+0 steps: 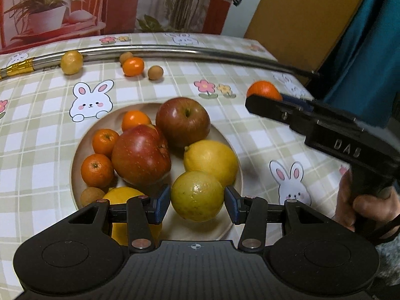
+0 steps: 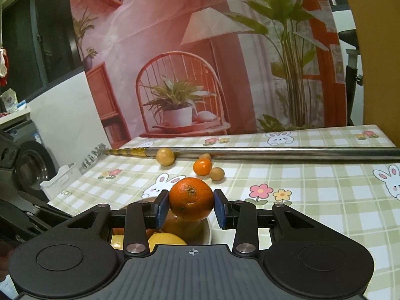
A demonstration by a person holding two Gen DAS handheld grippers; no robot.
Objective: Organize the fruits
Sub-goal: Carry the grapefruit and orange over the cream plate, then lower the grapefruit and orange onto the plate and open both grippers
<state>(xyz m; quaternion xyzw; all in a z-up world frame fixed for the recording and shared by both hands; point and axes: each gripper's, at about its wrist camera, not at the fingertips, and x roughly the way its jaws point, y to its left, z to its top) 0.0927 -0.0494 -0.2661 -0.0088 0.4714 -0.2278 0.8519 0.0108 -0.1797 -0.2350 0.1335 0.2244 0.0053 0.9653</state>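
Observation:
A pale round plate point(image 1: 86, 135) holds two red apples point(image 1: 183, 121), several lemons point(image 1: 212, 160) and several small mandarins point(image 1: 97, 170). My left gripper point(image 1: 197, 202) stands over the plate with its pads on either side of a yellow-green lemon point(image 1: 197, 196); a small gap shows at the right pad. My right gripper point(image 2: 191, 206) is shut on an orange mandarin point(image 2: 191, 201) and holds it in the air above the plate's right side point(image 2: 209, 227). It also shows in the left wrist view point(image 1: 265, 100), with the mandarin point(image 1: 263, 88) behind its fingers.
On the bunny-print tablecloth at the back lie a yellow fruit point(image 1: 71, 62), a small mandarin point(image 1: 133, 66) and two brown longans point(image 1: 155, 72), against a long metal rod point(image 1: 175, 50). A white bin point(image 2: 60, 180) sits off the table's left edge.

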